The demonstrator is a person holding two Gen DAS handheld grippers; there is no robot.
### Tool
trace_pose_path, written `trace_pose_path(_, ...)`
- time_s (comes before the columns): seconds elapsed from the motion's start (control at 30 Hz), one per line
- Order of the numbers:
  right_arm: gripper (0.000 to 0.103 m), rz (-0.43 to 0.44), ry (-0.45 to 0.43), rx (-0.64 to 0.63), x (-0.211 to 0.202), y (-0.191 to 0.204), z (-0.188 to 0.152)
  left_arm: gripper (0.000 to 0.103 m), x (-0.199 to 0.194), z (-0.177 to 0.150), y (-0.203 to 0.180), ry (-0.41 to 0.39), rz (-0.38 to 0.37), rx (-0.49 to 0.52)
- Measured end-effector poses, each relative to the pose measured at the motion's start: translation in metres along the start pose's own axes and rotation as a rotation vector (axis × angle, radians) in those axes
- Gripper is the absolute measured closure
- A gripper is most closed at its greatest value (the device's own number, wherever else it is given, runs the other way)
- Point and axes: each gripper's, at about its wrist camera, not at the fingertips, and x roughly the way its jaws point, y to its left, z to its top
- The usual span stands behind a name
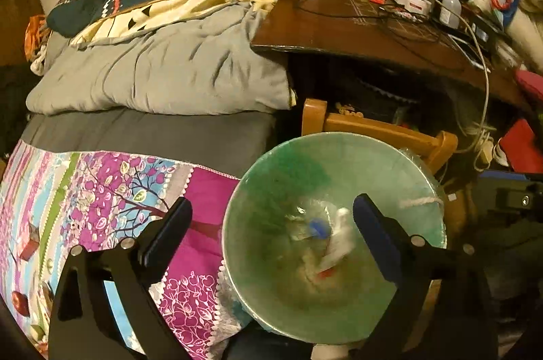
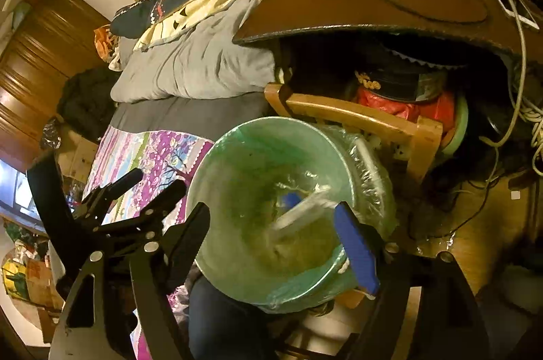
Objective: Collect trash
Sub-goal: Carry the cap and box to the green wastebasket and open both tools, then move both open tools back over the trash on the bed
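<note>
Step in hand: the drop. Both grippers hover over the green-lined trash bin (image 1: 334, 234), which stands on the floor between the bed (image 1: 118, 190) at 9 o'clock and the wooden chair (image 1: 380, 126) at 12.

Left gripper (image 1: 271, 234): fingers spread wide, nothing between the pads. Right gripper (image 2: 271, 238): fingers also well apart, empty.

Trash: a blurred white piece (image 1: 336, 244) with a blue-capped item (image 1: 319, 229) lies low inside the bin, clear of both grippers. The blur suggests it is falling or just landed; I cannot tell which.

Judgement: this load is delivered. The next move calls for lifting both grippers clear of the liner rim without snagging the plastic, then finding more trash, perhaps on the cluttered desk (image 1: 356, 31) at 1 o'clock.
</note>
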Motion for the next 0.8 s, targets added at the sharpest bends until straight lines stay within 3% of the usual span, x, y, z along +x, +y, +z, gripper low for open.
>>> trace_pose_path(0.23,0.026,0.013,-0.02,0.007,-0.004,-0.001,-0.001,0.011,-0.01,-0.007,0.007,-0.019,0.03,-0.034)
trace_pose_path(0.33,0.026,0.022,-0.052,-0.05,-0.008,0.012,-0.006,0.011,-0.017,-0.015,0.012,-0.038,0.065,-0.071)
trace_pose_path(0.47,0.026,0.02,-0.115,-0.17,-0.011,0.043,-0.018,0.011,-0.039,-0.038,0.022,-0.115,0.168,-0.134)
trace_pose_path(0.63,0.026,0.049,-0.227,-0.287,-0.021,0.084,-0.034,0.011,-0.068,-0.072,0.036,-0.21,0.358,-0.172)
trace_pose_path(0.8,0.026,0.095,-0.325,-0.421,-0.026,0.134,-0.059,0.011,-0.1,-0.108,0.063,-0.249,0.503,-0.22)
